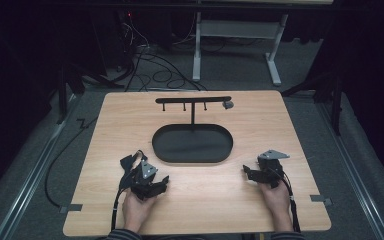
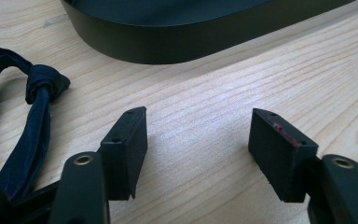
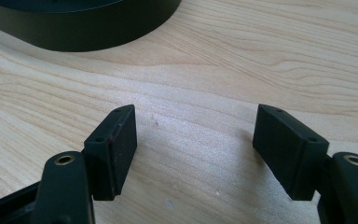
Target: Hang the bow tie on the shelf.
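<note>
A black oval tray (image 1: 162, 150) lies in the middle of the wooden table (image 1: 200, 200), and a black T-shaped stand (image 1: 193, 101) with small hooks rises from its far side. A small grey piece (image 1: 227, 104) hangs at the bar's right end. My left gripper (image 1: 163, 182) rests near the tray's front left corner, open and holding nothing. My right gripper (image 1: 247, 172) sits off the tray's front right corner, also open and holding nothing. In the left gripper view the jaws of the left gripper (image 2: 198, 135) frame bare wood below the tray wall (image 2: 168, 44). The right gripper (image 3: 193, 135) faces the tray wall (image 3: 74, 32) at the upper left.
A dark blue knotted strap (image 2: 39, 86) lies on the wood left of the left gripper, seen as the strap (image 1: 128, 162) from above. Cables (image 1: 155, 70) and a white table frame (image 1: 197, 45) stand on the floor beyond the table. Metal brackets (image 1: 321, 199) mark the front corners.
</note>
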A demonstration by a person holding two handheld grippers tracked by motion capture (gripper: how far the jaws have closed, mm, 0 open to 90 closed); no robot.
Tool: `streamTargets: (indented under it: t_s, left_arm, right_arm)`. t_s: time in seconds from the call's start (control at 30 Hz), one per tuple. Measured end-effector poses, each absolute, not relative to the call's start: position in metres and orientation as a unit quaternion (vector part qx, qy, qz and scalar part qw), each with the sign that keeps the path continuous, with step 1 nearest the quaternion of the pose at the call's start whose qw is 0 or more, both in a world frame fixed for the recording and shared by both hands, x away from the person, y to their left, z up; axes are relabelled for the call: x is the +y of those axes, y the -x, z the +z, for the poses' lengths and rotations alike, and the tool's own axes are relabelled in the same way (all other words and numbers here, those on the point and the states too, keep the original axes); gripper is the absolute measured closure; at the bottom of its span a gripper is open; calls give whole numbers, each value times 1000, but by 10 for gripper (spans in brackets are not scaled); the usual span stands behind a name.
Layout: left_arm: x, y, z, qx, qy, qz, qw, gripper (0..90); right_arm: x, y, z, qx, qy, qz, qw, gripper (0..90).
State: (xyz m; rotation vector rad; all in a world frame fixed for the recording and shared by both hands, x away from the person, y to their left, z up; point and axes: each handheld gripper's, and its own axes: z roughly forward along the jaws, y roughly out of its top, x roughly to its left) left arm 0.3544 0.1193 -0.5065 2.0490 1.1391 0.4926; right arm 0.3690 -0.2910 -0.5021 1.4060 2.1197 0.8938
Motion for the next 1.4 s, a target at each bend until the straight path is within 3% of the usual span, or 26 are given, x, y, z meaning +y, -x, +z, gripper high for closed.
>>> streamTargets:
  t_s: [1.4]
  left_arm:
    - [127,-348,-490,456,-781,208,372,424]
  right_arm:
    - [-290,-369,-502,766,-509,323,222,315]
